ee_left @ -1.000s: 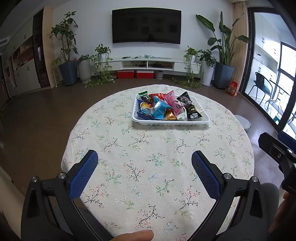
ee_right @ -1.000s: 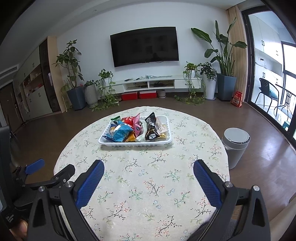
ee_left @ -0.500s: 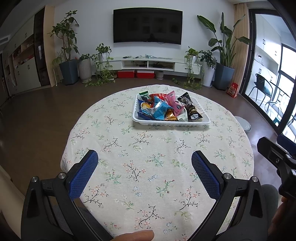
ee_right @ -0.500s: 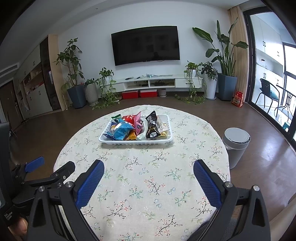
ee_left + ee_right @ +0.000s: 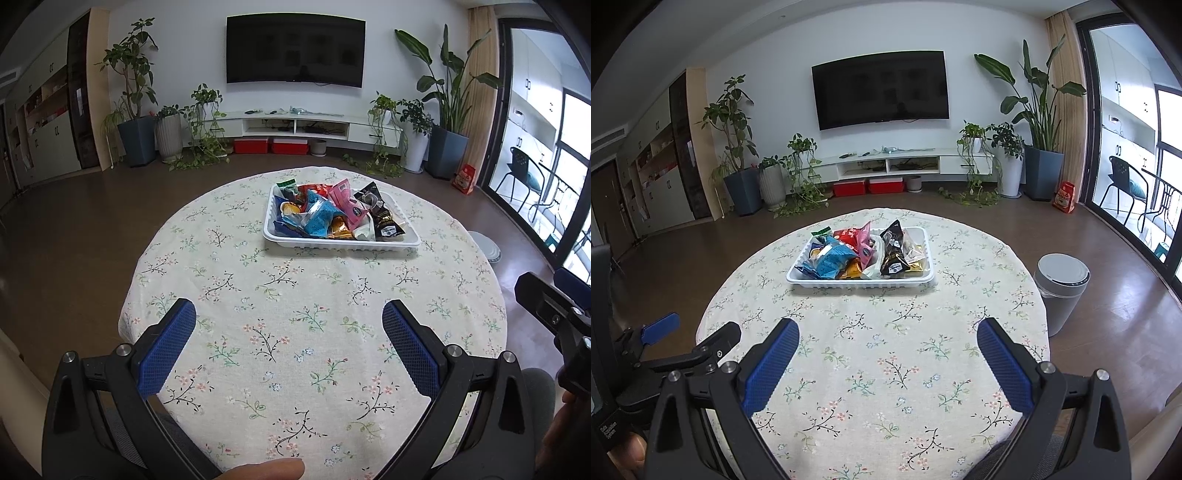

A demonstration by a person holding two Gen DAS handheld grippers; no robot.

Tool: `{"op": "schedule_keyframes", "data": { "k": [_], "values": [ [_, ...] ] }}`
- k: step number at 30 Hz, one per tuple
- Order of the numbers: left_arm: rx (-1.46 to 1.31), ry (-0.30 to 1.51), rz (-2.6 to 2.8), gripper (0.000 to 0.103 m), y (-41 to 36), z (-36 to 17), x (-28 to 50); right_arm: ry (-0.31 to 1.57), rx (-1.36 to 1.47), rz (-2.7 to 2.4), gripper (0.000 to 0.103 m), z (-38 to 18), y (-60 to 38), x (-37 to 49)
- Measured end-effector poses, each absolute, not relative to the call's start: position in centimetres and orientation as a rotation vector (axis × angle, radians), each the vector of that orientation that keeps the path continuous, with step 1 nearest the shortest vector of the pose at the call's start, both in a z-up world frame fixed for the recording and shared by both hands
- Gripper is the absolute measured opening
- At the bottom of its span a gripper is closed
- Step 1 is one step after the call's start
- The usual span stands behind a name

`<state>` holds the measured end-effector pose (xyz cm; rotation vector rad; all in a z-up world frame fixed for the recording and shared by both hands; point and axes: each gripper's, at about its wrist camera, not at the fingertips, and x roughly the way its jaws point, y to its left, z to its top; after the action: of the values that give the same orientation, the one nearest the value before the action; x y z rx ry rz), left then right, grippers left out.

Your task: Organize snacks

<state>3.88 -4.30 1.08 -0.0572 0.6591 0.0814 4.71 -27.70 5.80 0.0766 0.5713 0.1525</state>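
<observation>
A white tray (image 5: 341, 245) (image 5: 860, 284) stands on the far half of a round table with a floral cloth (image 5: 295, 332) (image 5: 886, 350). It holds several snack packets piled together, among them a blue one (image 5: 320, 218) (image 5: 833, 260), a pink one (image 5: 345, 201) (image 5: 863, 243) and a black one (image 5: 380, 212) (image 5: 894, 249). My left gripper (image 5: 289, 312) hangs open over the near part of the table, well short of the tray, with nothing between its fingers. My right gripper (image 5: 888, 330) is likewise open and empty, to the right of the left one.
A grey lidded bin (image 5: 1061, 291) stands on the floor right of the table. Brown floor surrounds the table. Potted plants, a low TV shelf (image 5: 295, 122) and a wall TV line the far wall. A glass door is at right.
Both grippers have shifted slightly; the tray sits a little lower in both views. Nothing was grasped or moved on the table.
</observation>
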Motion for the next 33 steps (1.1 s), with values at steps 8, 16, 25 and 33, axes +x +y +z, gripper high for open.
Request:
{"op": "schedule_keyframes", "data": {
  "k": [8,16,25,33],
  "values": [
    [-0.059,0.663,0.082,0.103,-4.32,0.9,3.94,0.573,0.077,0.154,0.099,5.89,-27.52,4.85],
    [-0.066,0.67,0.076,0.103,-4.36,0.8,4.11,0.577,0.076,0.154,0.099,5.69,-27.67,5.03],
    [-0.076,0.678,0.074,0.103,-4.07,0.5,4.34,0.581,0.074,0.154,0.099,5.57,-27.74,5.02],
    [-0.078,0.686,0.072,0.103,-3.98,0.15,4.69,0.588,0.072,0.153,0.099,5.12,-28.16,4.74]
  ]
}}
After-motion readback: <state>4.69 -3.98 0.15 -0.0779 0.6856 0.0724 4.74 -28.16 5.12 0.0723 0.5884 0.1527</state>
